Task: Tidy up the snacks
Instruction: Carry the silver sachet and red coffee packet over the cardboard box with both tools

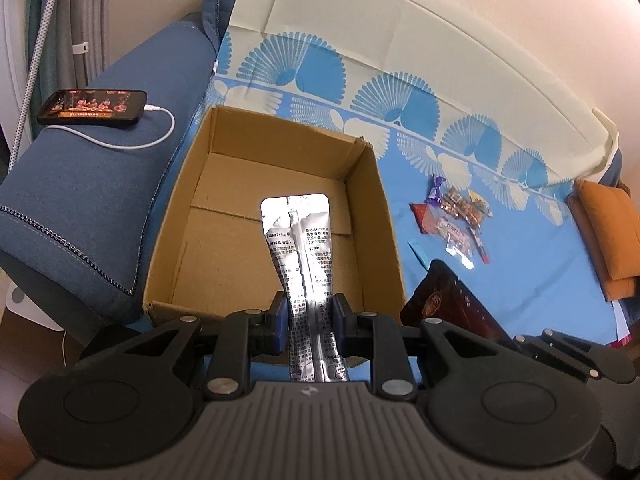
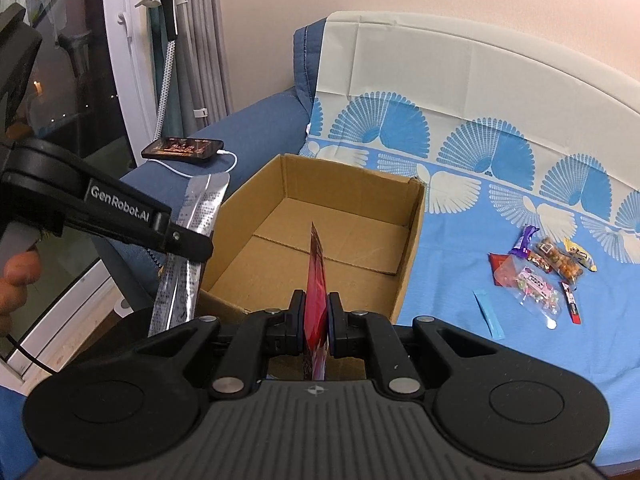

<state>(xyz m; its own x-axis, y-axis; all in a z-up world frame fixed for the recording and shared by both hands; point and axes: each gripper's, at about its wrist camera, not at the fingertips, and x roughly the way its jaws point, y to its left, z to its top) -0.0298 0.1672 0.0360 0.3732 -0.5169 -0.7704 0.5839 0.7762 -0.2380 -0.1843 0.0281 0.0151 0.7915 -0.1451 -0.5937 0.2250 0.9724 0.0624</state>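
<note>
An open cardboard box stands empty on the blue cloth; it also shows in the right wrist view. My left gripper is shut on a long silver sachet held over the box's near edge; the sachet also shows in the right wrist view. My right gripper is shut on a red snack packet, edge-on over the box's near side; the packet also shows in the left wrist view. A pile of small wrapped snacks lies right of the box, also seen in the left wrist view.
A phone on a white cable lies on the sofa's blue armrest left of the box. An orange cushion sits at the far right. A blue stick sachet lies near the pile. A garment steamer stands by the window.
</note>
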